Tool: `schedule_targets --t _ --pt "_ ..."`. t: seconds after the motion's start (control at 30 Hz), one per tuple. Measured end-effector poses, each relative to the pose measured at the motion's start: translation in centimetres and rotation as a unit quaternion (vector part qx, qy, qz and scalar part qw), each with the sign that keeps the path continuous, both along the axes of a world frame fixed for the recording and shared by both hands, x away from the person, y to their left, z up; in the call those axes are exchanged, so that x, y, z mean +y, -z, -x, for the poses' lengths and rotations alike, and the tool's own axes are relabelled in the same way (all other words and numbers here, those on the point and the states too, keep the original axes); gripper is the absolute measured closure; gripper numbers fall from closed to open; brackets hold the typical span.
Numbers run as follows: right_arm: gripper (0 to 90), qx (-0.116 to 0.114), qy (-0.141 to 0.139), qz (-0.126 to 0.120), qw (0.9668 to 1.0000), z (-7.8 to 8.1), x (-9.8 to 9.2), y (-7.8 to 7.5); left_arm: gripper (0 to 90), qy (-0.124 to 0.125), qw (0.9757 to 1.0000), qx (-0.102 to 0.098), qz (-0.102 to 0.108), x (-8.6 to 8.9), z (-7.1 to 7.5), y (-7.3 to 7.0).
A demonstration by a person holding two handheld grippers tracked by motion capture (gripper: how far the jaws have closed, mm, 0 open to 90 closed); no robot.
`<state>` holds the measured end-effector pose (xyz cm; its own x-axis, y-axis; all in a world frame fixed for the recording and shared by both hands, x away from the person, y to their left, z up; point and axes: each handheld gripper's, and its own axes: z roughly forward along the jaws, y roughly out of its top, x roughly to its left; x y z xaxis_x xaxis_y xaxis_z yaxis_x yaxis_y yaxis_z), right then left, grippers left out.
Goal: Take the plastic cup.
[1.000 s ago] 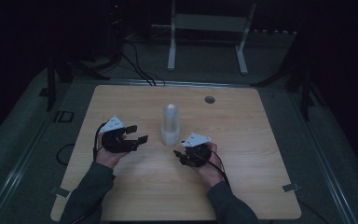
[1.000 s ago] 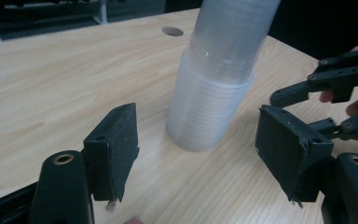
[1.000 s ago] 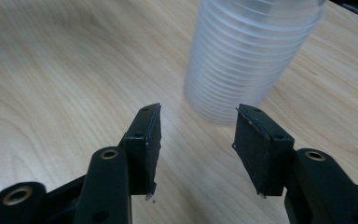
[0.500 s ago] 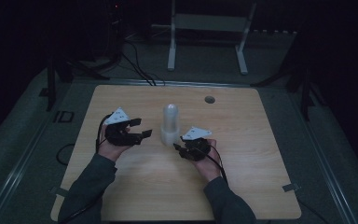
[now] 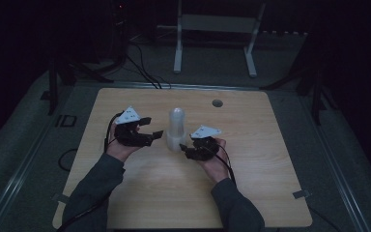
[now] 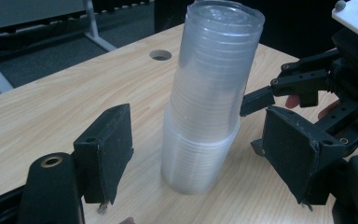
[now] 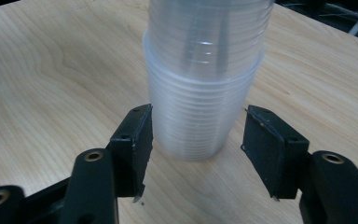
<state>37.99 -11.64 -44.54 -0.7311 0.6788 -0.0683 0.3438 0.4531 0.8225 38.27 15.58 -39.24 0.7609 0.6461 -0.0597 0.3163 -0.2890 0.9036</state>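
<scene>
left gripper (image 6: 198, 154) jaws opening wide, gripping nothing | right gripper (image 7: 196, 144) jaws parting, flanking untouched base | tall stack of clear plastic cups (image 5: 176, 128) standing at 12 o'clock of both

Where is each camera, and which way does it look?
High view: above the table, looking forward and down; forearms and both hand-held grippers show.
Left gripper view: rides the left hand-held gripper, facing the cup stack.
Right gripper view: rides the right hand-held gripper, facing the stack's base.
All share the cup stack.
</scene>
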Motion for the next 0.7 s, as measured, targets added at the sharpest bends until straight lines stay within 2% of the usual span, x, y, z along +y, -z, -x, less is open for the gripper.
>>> schedule_targets --t 0.27,0.43,0.7 --pt "39.0 -0.004 0.002 0.003 1.0000 -0.5 0.0 -0.1 25.0 0.007 0.9999 -0.008 -0.010 -1.1 -0.2 -0.8" --pt "38.7 -0.006 0.003 -0.002 1.0000 -0.6 0.1 -0.2 28.7 0.014 0.9998 -0.010 -0.013 -1.7 -0.6 -1.1" --pt "37.7 -0.006 0.001 -0.004 1.0000 -0.8 0.3 -0.1 28.7 0.016 0.9995 -0.011 -0.023 -2.9 -1.3 -1.5"
